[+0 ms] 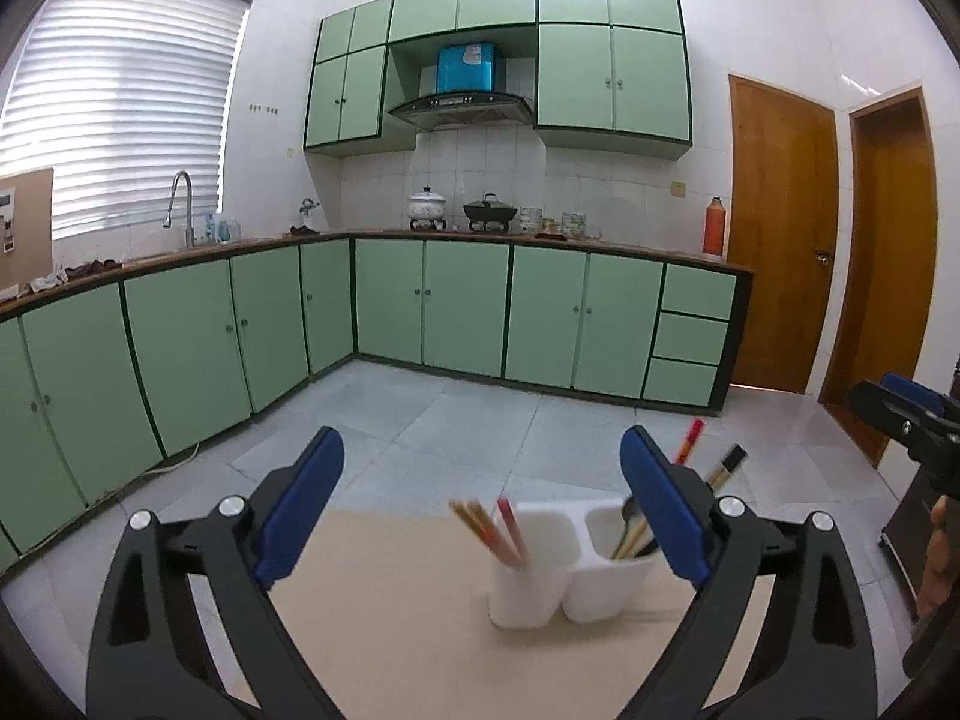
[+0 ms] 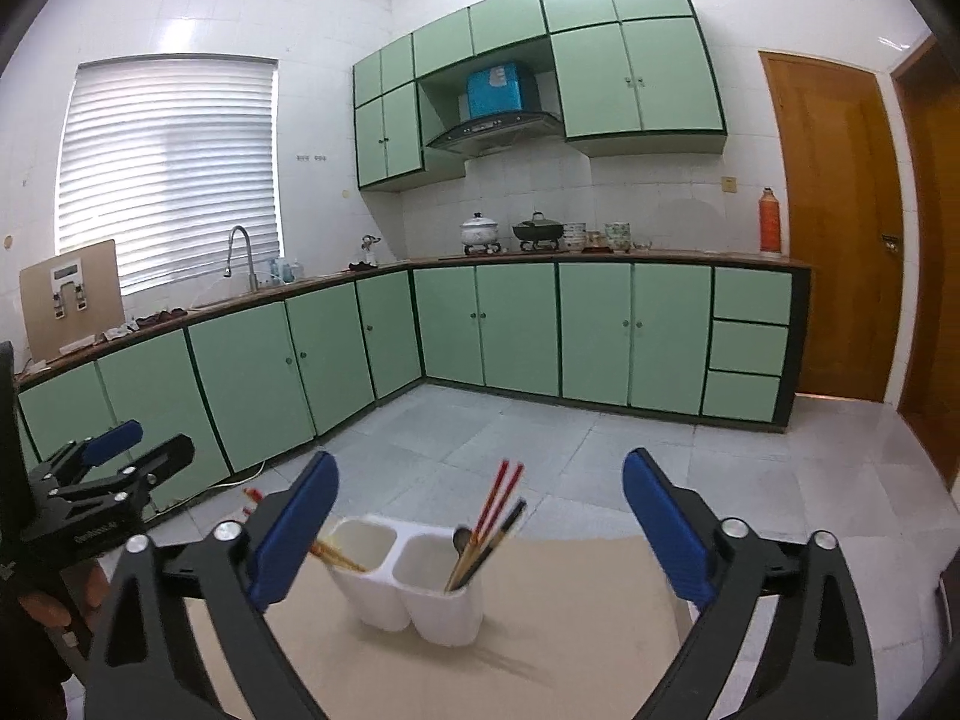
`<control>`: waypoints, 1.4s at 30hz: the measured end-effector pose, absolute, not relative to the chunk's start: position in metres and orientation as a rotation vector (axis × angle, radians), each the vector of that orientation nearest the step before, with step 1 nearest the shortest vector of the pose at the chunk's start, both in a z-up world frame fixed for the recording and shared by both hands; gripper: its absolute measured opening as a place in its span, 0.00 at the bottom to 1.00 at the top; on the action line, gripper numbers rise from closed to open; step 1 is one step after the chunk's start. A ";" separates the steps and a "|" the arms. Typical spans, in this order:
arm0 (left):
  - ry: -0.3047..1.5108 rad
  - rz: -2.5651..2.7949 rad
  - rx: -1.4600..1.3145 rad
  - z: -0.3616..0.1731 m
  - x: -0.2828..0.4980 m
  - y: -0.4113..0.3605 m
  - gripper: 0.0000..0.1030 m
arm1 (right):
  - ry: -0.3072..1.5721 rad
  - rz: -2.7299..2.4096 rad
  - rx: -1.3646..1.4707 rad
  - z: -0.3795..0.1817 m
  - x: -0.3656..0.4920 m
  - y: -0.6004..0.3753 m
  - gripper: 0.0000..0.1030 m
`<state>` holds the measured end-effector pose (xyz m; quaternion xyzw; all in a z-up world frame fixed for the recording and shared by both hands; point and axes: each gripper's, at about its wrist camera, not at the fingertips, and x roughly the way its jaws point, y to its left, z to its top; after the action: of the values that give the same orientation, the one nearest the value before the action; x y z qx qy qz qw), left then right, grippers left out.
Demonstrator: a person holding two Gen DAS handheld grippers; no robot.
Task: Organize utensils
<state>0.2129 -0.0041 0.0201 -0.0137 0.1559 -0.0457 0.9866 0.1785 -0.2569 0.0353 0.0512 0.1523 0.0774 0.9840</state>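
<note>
Behind right tongs [image 2: 480, 516] left finger [image 2: 294, 531]: chopsticks [image 2: 336, 555] partly hidden.

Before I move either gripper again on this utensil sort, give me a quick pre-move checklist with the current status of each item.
1. Left gripper open and holding nothing: ok.
2. Right gripper open and holding nothing: ok.
3. White holder upright on the table: ok.
4. Chopsticks in the left compartment, leaning but contained: ok.
5. Spoon and more chopsticks in the right compartment: ok.
6. Loose utensils left on the table: none in view, but the near edge is hidden by the grippers: cannot tell.
</note>
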 end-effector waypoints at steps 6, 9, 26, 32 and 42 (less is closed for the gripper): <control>0.361 -0.096 0.002 0.010 0.181 -0.010 0.92 | 0.369 0.157 0.101 0.017 0.153 -0.257 0.94; 0.396 -0.110 0.004 0.001 0.165 -0.011 0.93 | 0.404 0.182 0.093 0.007 0.141 -0.252 0.94; 0.458 -0.119 -0.003 -0.015 0.108 -0.010 0.93 | 0.484 0.227 0.064 -0.011 0.096 -0.226 0.94; 0.447 -0.120 0.013 -0.011 0.098 -0.012 0.93 | 0.488 0.238 0.080 -0.005 0.090 -0.227 0.94; 0.448 -0.113 0.016 -0.010 0.091 -0.016 0.93 | 0.494 0.240 0.069 -0.004 0.086 -0.219 0.94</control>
<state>0.0908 -0.0156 -0.0099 0.0082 0.2219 -0.0559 0.9734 0.0856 -0.2192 -0.0040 0.0342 0.2436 0.1186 0.9620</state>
